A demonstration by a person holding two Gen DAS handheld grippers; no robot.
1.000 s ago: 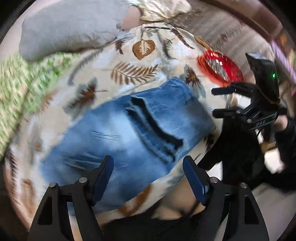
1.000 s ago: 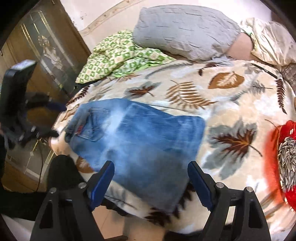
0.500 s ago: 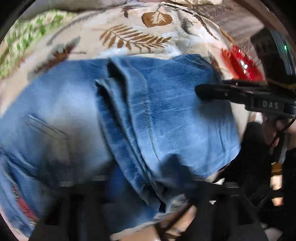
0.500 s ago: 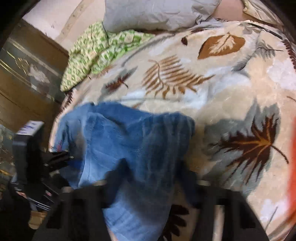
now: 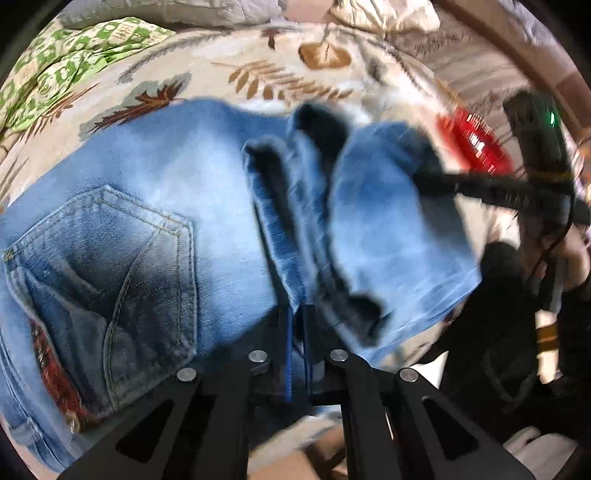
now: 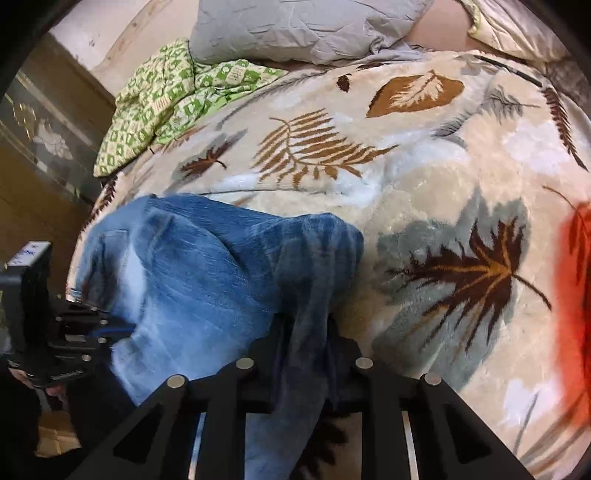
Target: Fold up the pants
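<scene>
Folded blue jeans (image 5: 177, 206) lie on the leaf-patterned blanket (image 5: 280, 74) near the bed's front edge, back pocket showing at left. My left gripper (image 5: 297, 328) is shut on the near edge of the jeans. In its view the right gripper (image 5: 436, 184) pinches the jeans' right end. In the right wrist view the jeans (image 6: 207, 266) are bunched and lifted at the corner where my right gripper (image 6: 306, 332) is shut on the denim. The left gripper (image 6: 107, 332) grips the jeans at far left.
A grey pillow (image 6: 303, 29) and a green checked cloth (image 6: 173, 96) lie at the head of the bed. A red basket (image 5: 476, 140) sits on the blanket to the right, also seen as a red blur in the right wrist view (image 6: 580, 280). A wooden cabinet (image 6: 40, 155) stands left.
Both grippers were open above the jeans a second ago. They came down and closed on the near edge, and the right end is now lifted and bunched.
</scene>
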